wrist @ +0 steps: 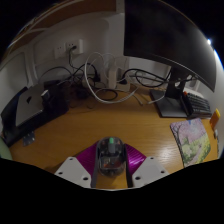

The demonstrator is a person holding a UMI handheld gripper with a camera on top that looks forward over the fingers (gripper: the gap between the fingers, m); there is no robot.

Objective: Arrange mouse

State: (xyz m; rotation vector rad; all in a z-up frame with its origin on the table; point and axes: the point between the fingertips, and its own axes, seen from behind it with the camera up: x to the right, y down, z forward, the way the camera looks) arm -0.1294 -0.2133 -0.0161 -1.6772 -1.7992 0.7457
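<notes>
Between the gripper's (111, 170) purple pads (88, 162) sits the mouse (111, 152), dark grey, its back showing above the fingers. Both pads lie close against its sides, so the jaws look closed on it, holding it over the wooden desk (70, 125). Beyond the fingers stands a monitor (165, 45) on its stand, with a keyboard (197, 103) beside it, and nearer, just ahead, a colourful mousepad (195, 138). Cables (95, 82) trail along the wall at the back. By my judgement the carrying step is in hand: the mouse is grasped but not yet placed. The next move likely calls for swinging toward the mousepad, lowering gently until the mouse rests flat, then spreading the fingers.
</notes>
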